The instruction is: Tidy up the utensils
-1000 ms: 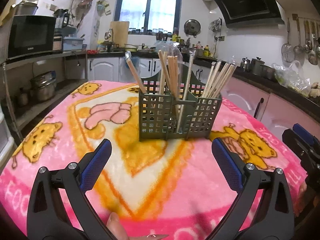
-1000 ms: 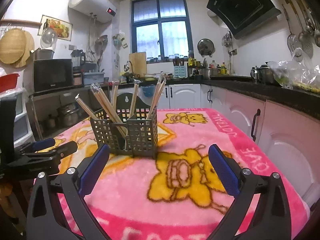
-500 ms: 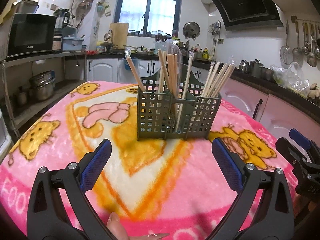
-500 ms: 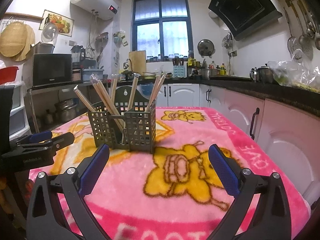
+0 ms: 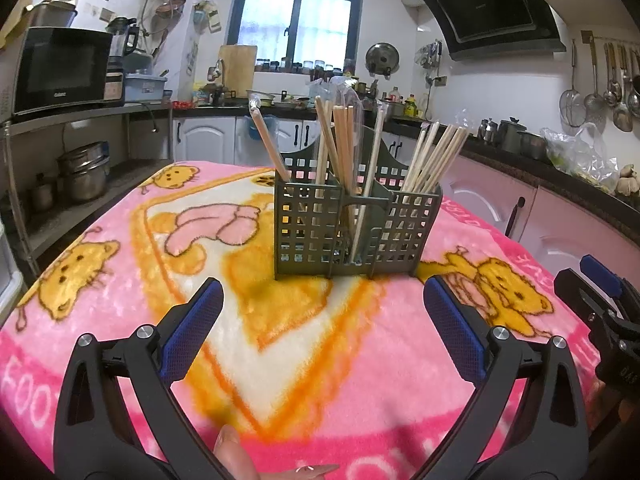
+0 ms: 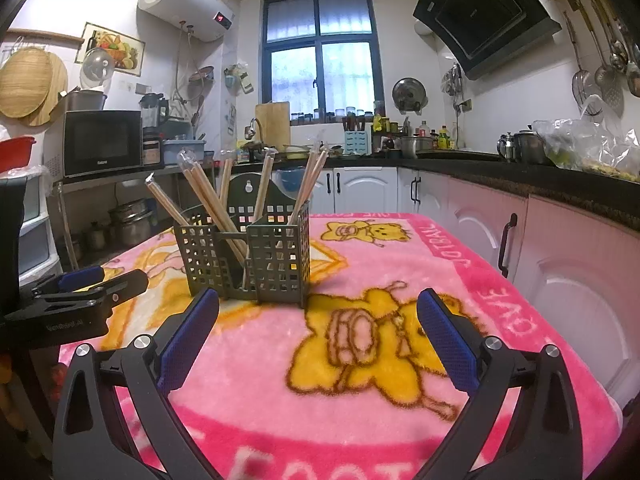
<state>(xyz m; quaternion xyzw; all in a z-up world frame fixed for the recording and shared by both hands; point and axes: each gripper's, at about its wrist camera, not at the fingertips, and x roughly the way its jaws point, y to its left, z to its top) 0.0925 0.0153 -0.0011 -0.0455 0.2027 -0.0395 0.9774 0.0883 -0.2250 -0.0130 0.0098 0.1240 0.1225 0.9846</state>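
Note:
A dark green grid caddy stands upright on the pink blanket-covered table. Several wooden chopsticks lean in its compartments, some with clear wrappers on their tips. My left gripper is open, with nothing between its blue pads, a short way in front of the caddy. My right gripper is also open and empty, near the caddy's right front corner. Each gripper shows at the edge of the other's view: the right gripper and the left gripper.
Pink and white cabinets under a dark counter run along the right. A shelf rack with a microwave and pots stands on the left. A fingertip shows at the bottom edge of the left wrist view.
Both grippers have drawn back and dropped slightly from the caddy, so more of the blanket's near edge shows. Both stay open and empty. The caddy has not moved.

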